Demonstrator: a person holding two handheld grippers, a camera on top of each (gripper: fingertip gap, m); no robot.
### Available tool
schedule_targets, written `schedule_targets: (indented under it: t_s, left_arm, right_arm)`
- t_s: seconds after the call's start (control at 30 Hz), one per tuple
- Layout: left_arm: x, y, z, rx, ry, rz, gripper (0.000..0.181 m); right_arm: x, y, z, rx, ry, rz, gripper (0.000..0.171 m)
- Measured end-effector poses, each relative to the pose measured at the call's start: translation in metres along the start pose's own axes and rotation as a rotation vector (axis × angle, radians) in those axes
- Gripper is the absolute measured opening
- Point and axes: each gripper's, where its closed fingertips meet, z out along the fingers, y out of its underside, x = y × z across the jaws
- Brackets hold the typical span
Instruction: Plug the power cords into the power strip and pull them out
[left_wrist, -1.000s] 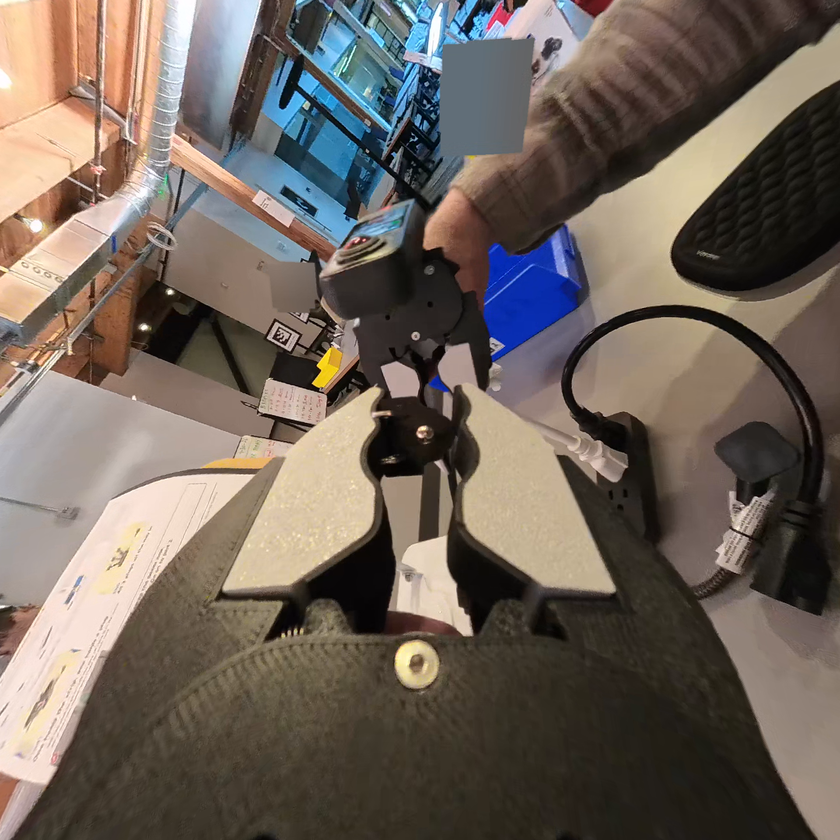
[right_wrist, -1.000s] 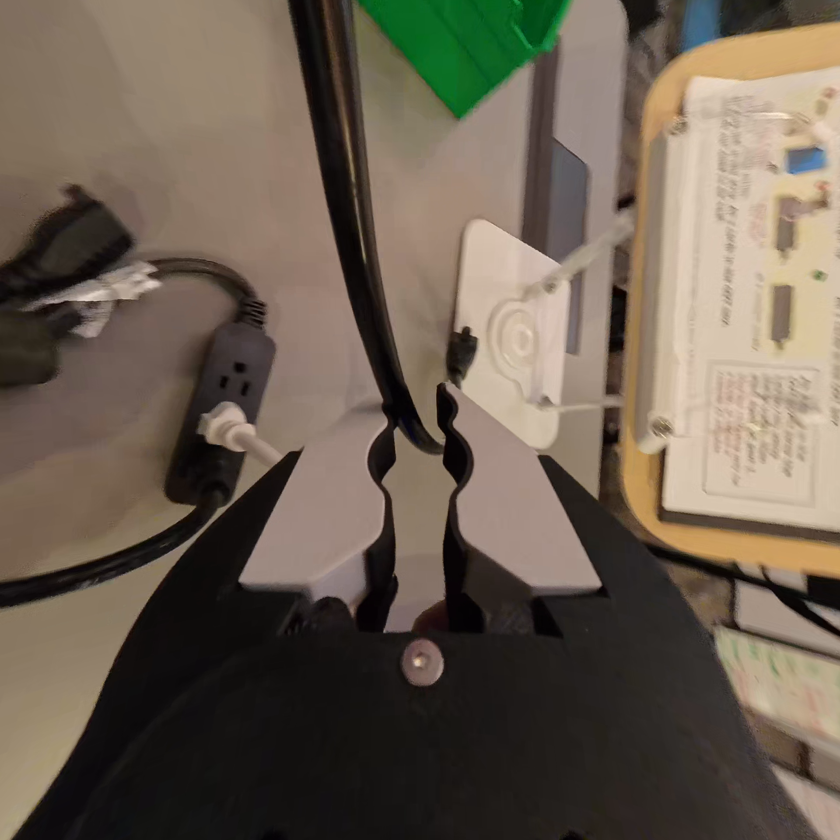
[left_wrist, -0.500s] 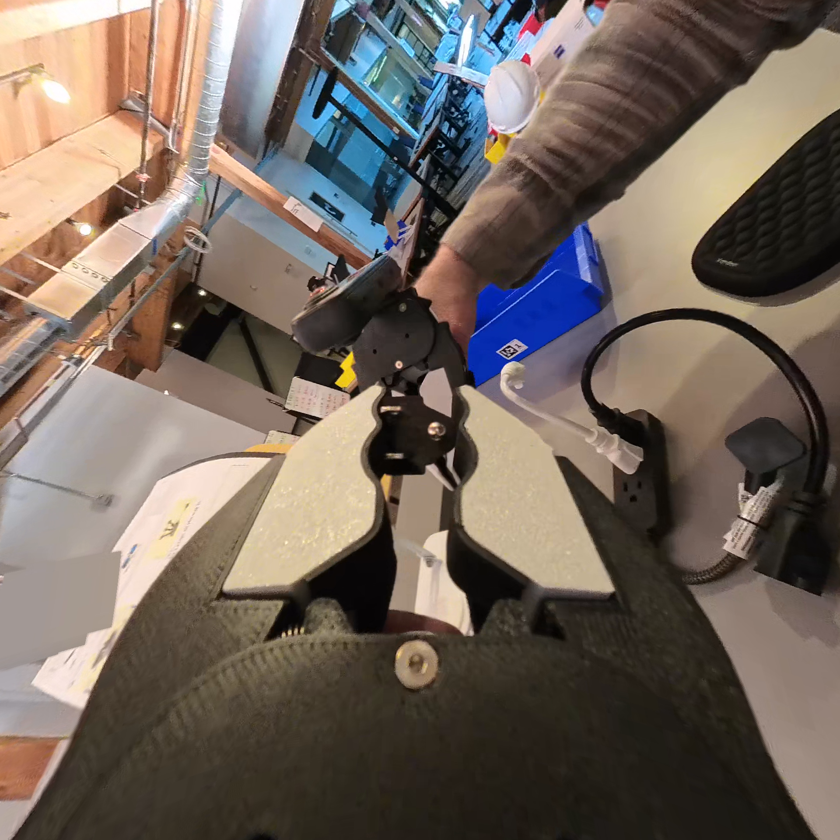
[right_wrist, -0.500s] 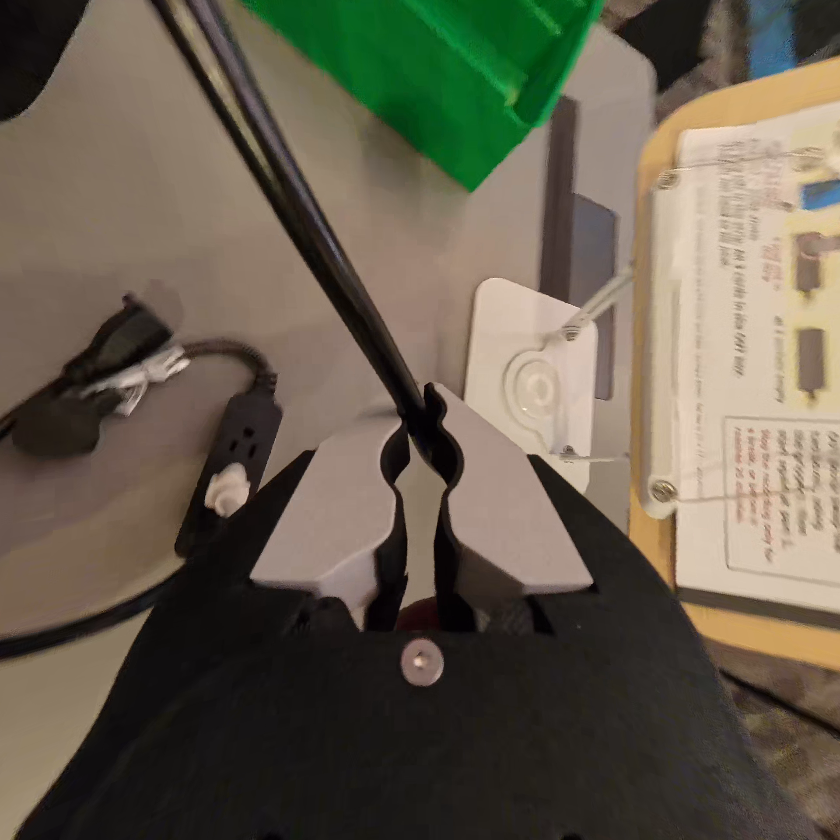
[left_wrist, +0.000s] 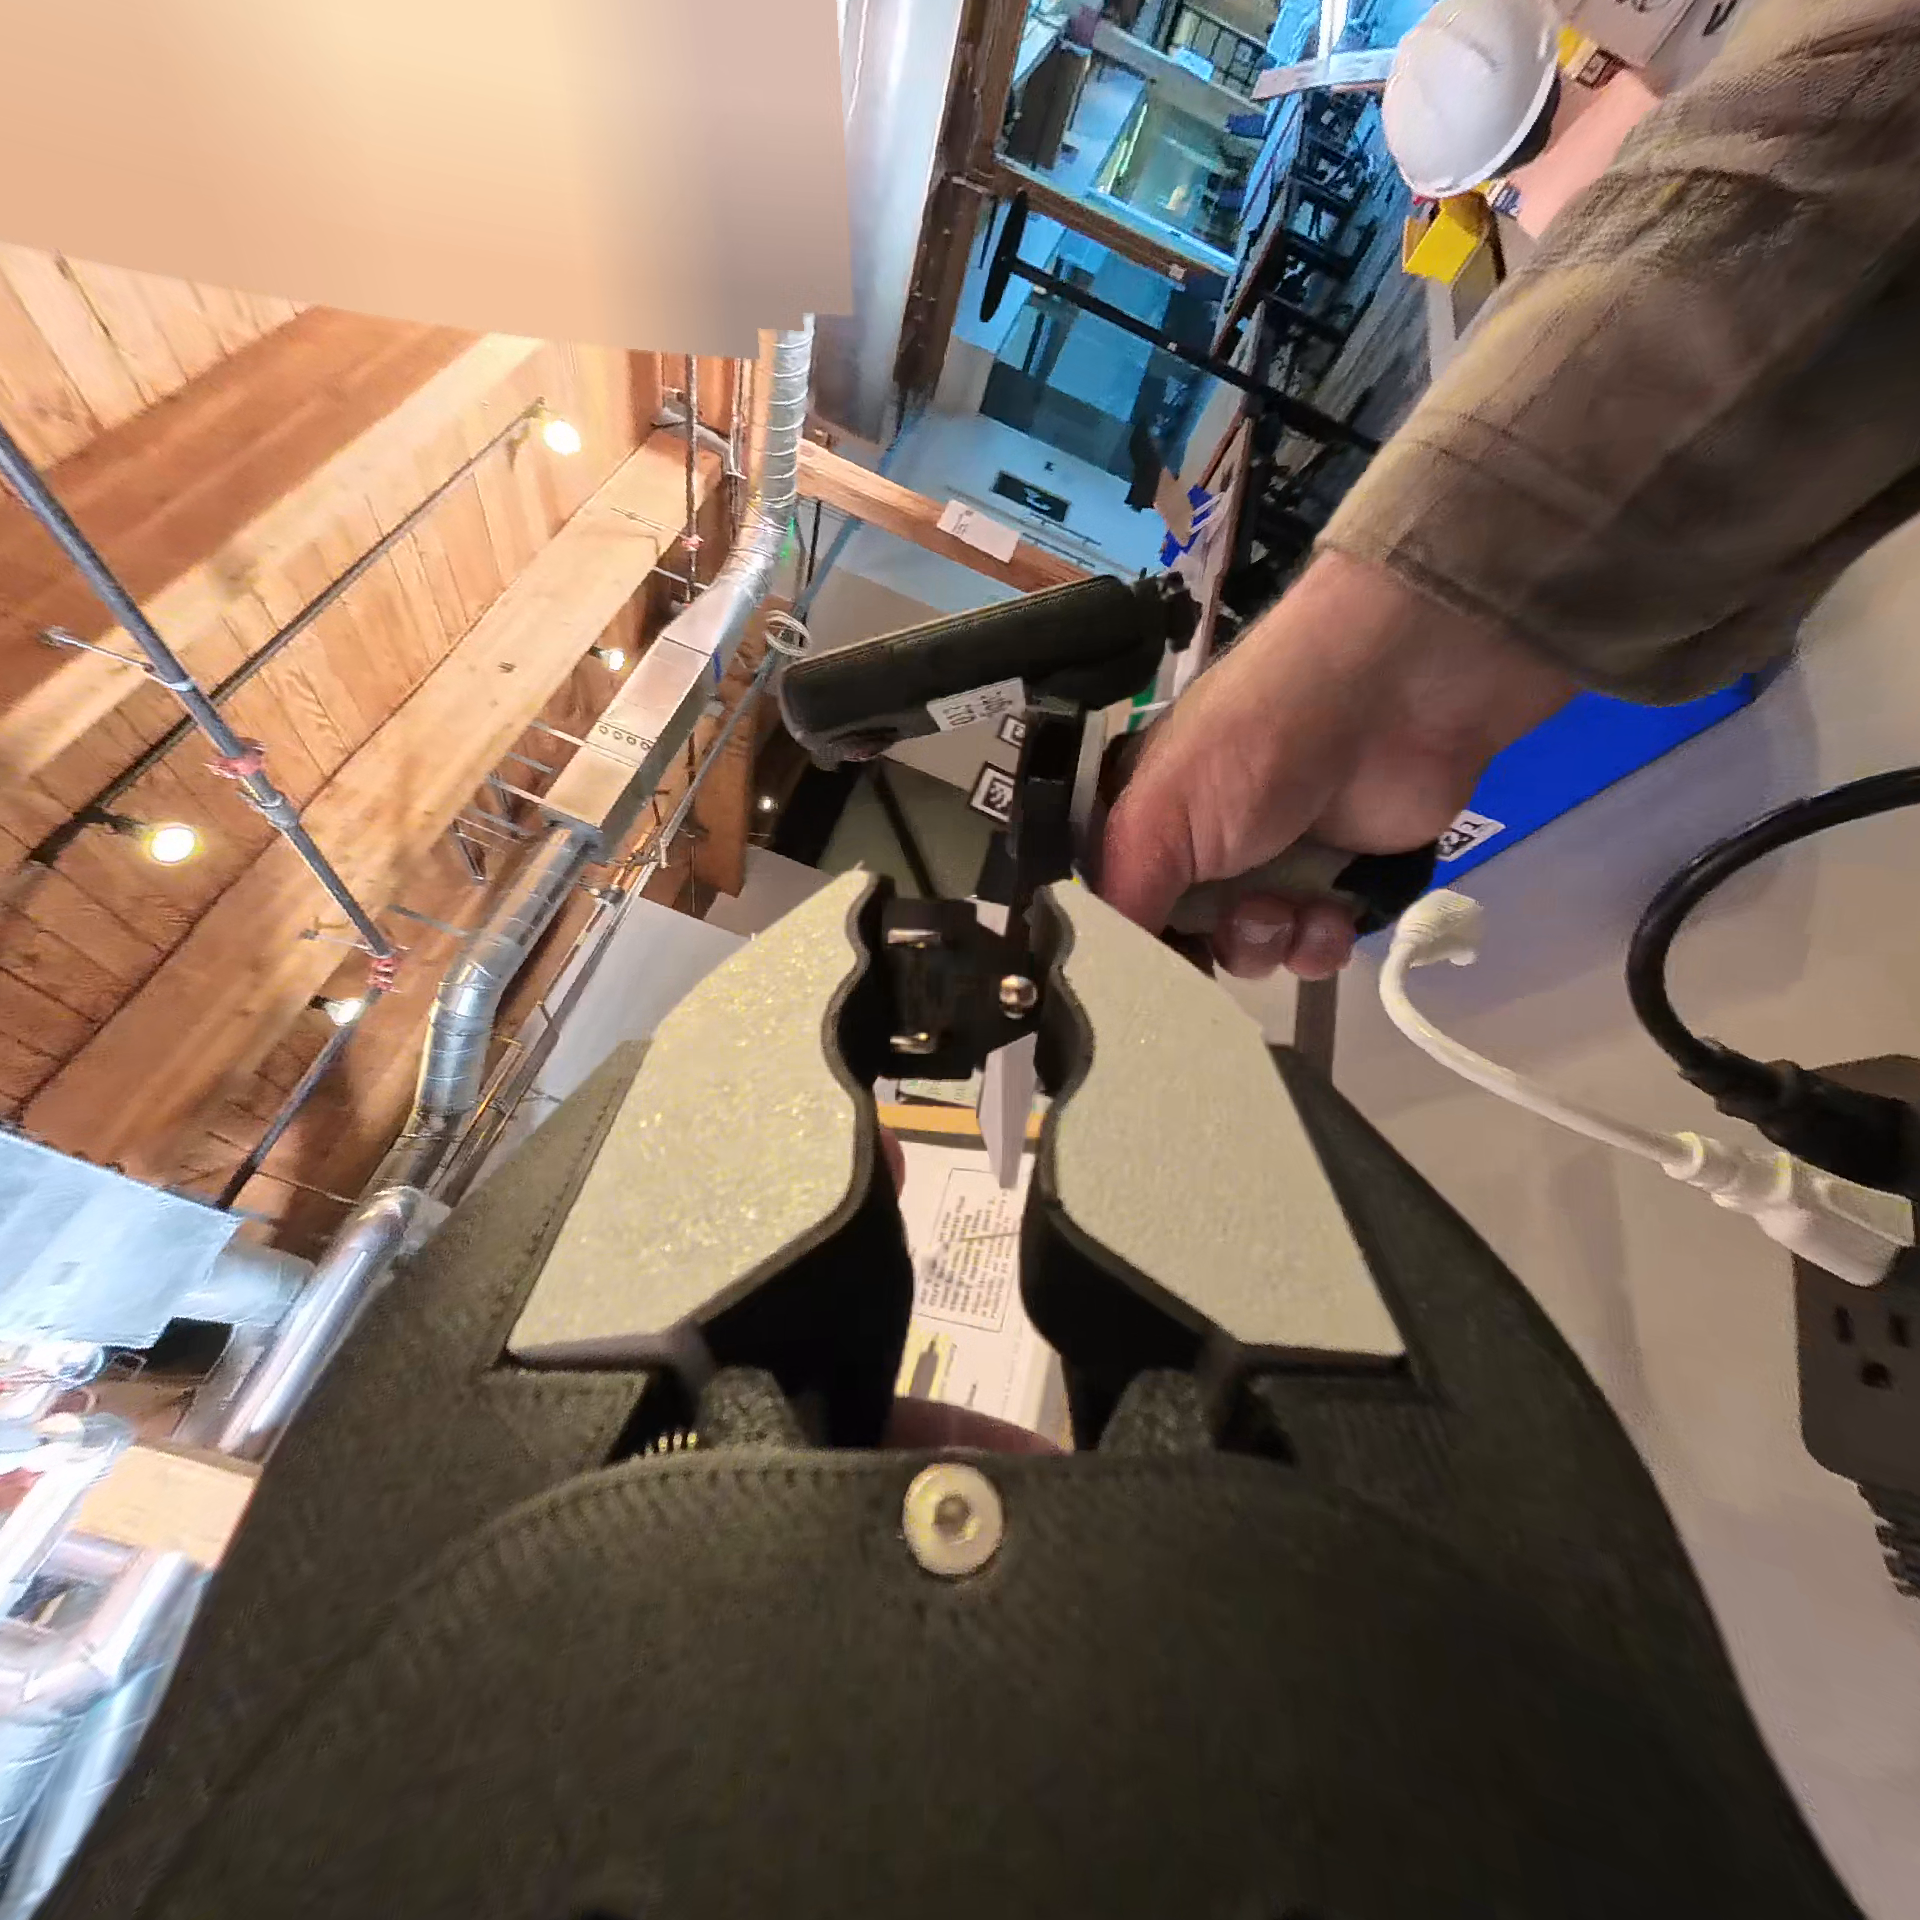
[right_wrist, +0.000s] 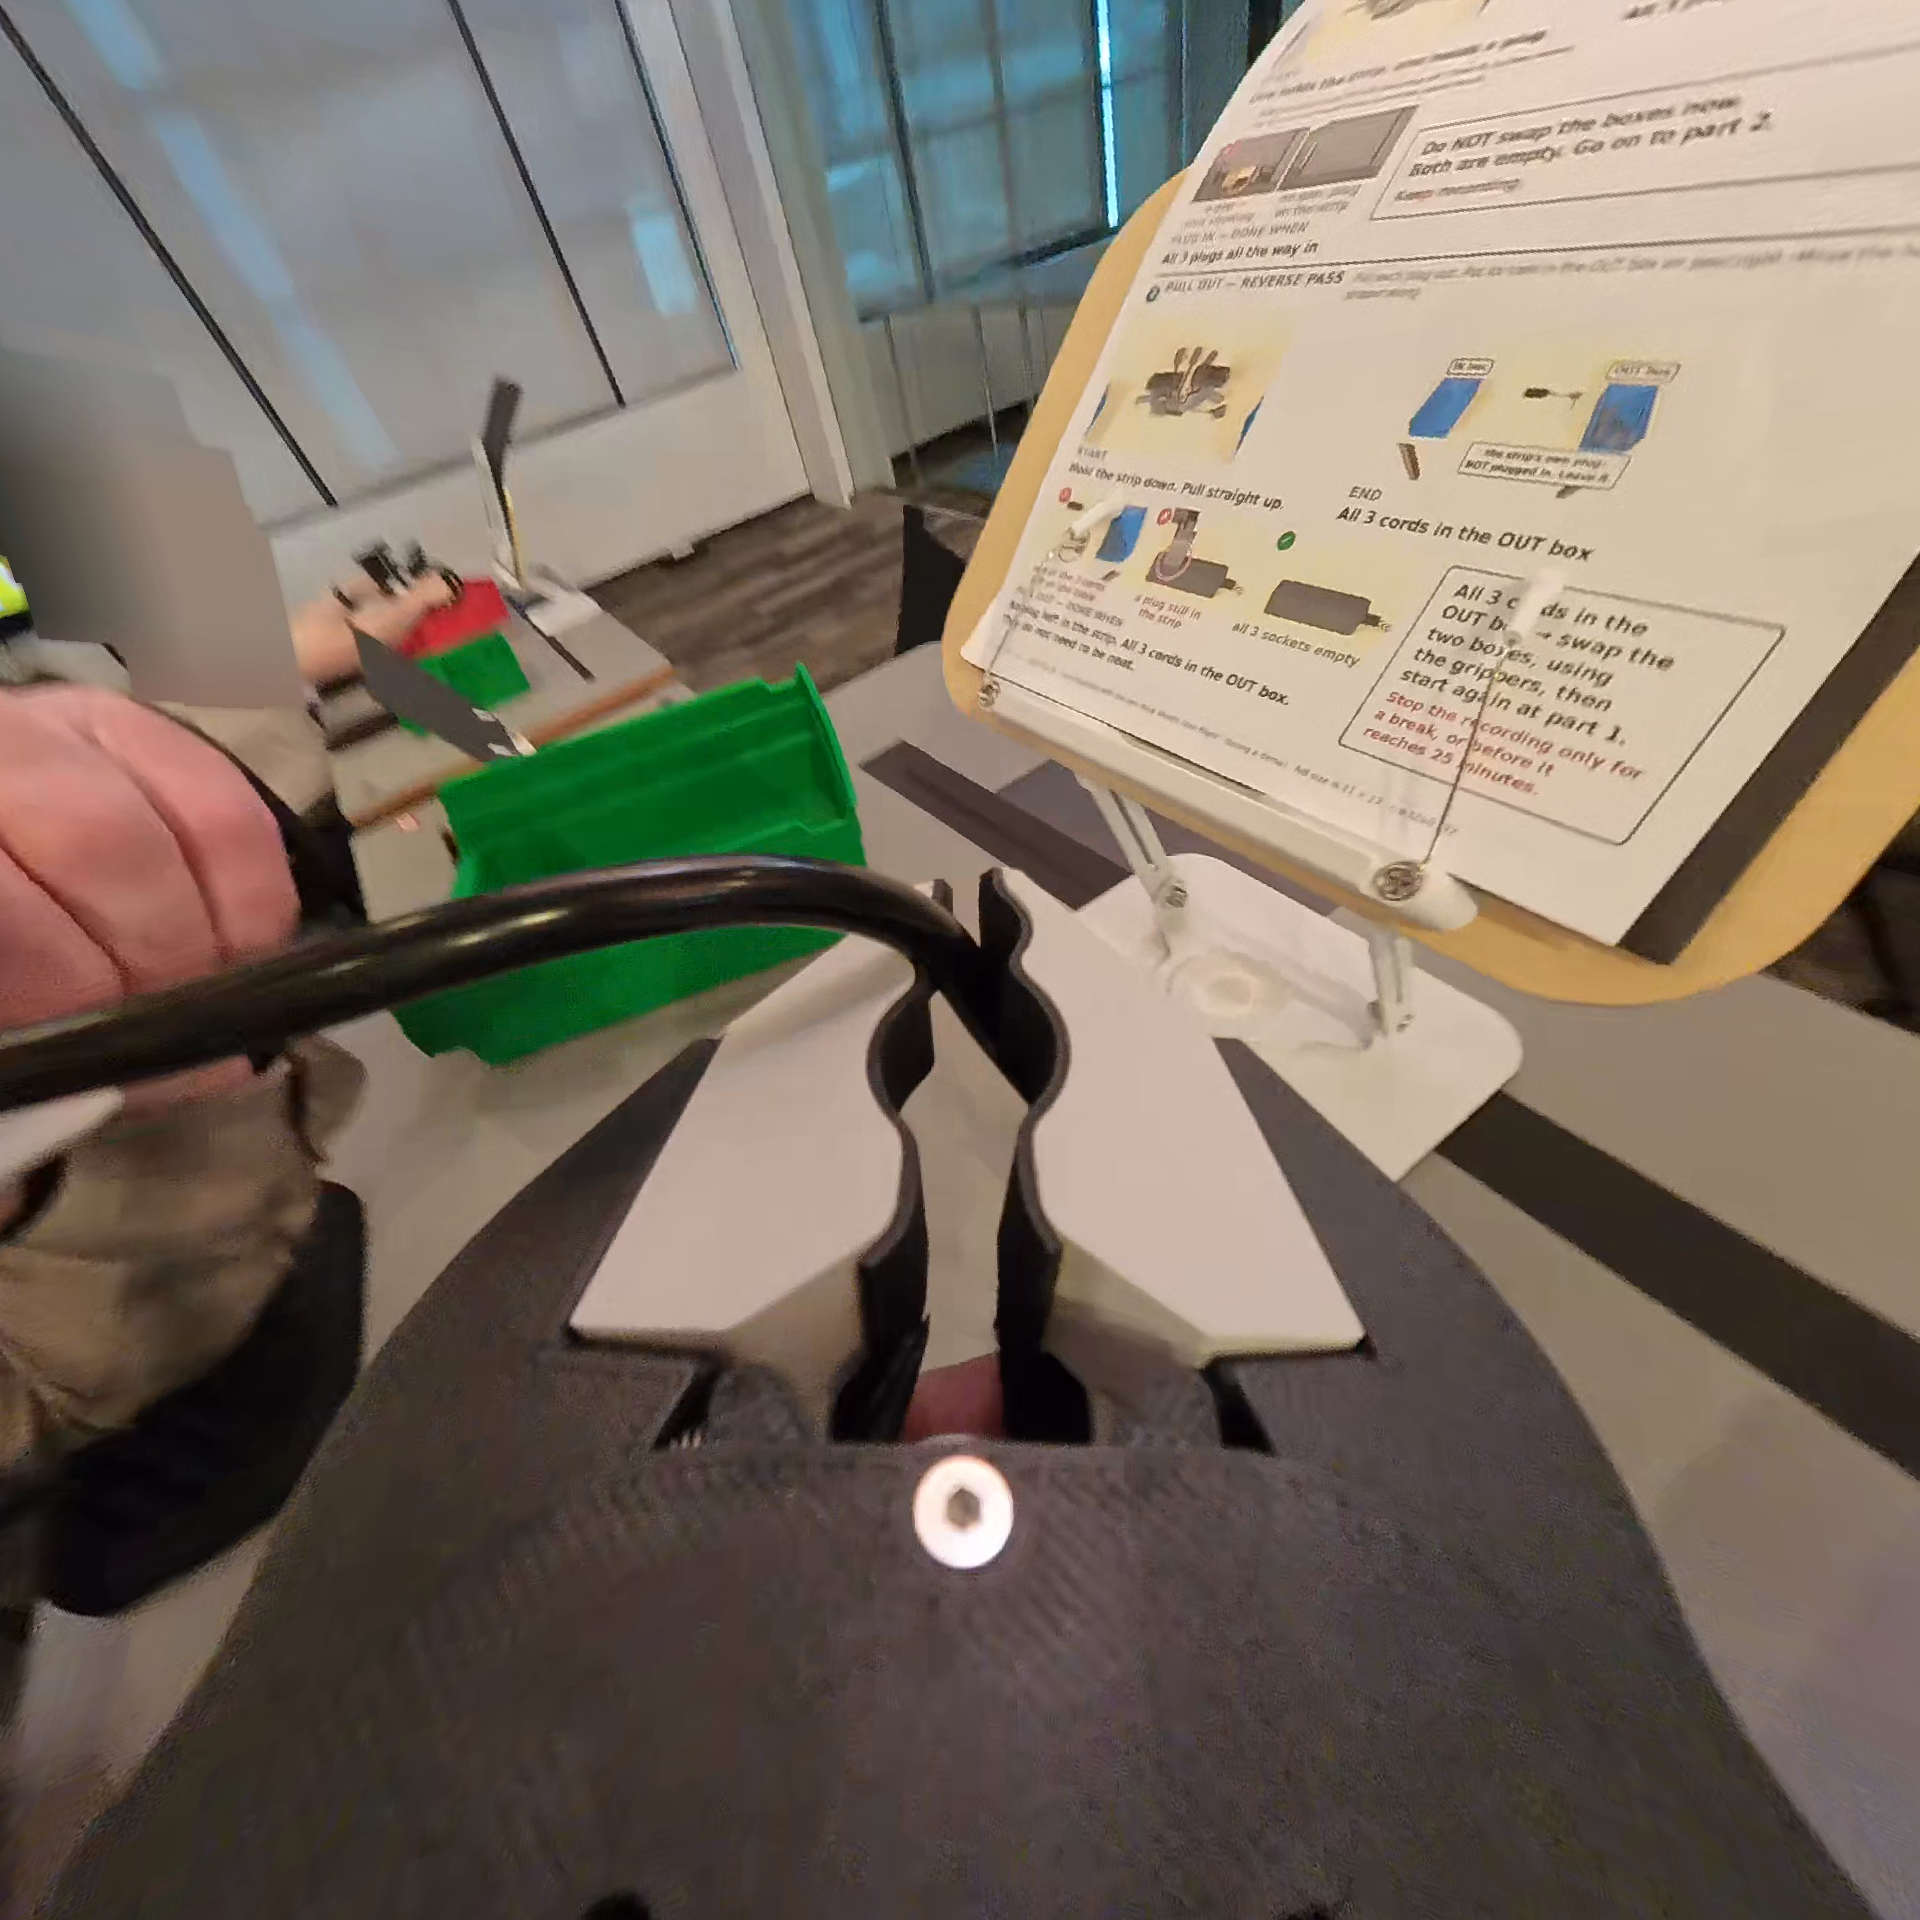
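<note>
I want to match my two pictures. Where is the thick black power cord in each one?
Left wrist view: the thick black rubber power cord shows only its pronged plug, centre, pinched in the left gripper.
Right wrist view: its cable arcs from the left edge to the right gripper.
Shared landmark: the white printed paper sheet, between the left fingers; upper right in the right view.

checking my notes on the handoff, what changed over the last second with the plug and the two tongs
The right tongs swung up from looking down at the table to facing the green bin and instruction stand, closing from loose around the black cord to pinching it. The left tongs kept clamping the black plug. The white plug stayed in the power strip.
</note>
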Motion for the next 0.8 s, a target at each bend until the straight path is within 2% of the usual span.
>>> schedule_targets:
  t_s: [0.2, 0.4, 0.63, 0.8]
  left_arm:
    - [0.001, 0.001, 0.014, -0.031, -0.096, 0.040, 0.026]
    - [-0.015, 0.018, 0.011, -0.058, -0.148, -0.038, 0.025]
    - [-0.019, 0.073, 0.014, -0.156, -0.144, -0.151, 0.024]
    - [-0.016, 0.093, 0.017, -0.179, -0.144, -0.217, 0.023]
  right_arm:
    - [-0.007, -0.009, -0.007, 0.119, -0.086, 0.286, 0.000]
    - [-0.021, -0.014, -0.010, 0.182, -0.123, 0.355, 0.000]
    - [-0.015, -0.027, -0.020, 0.281, -0.064, 0.356, 0.000]
    - [-0.019, -0.031, -0.018, 0.323, -0.071, 0.380, 0.000]
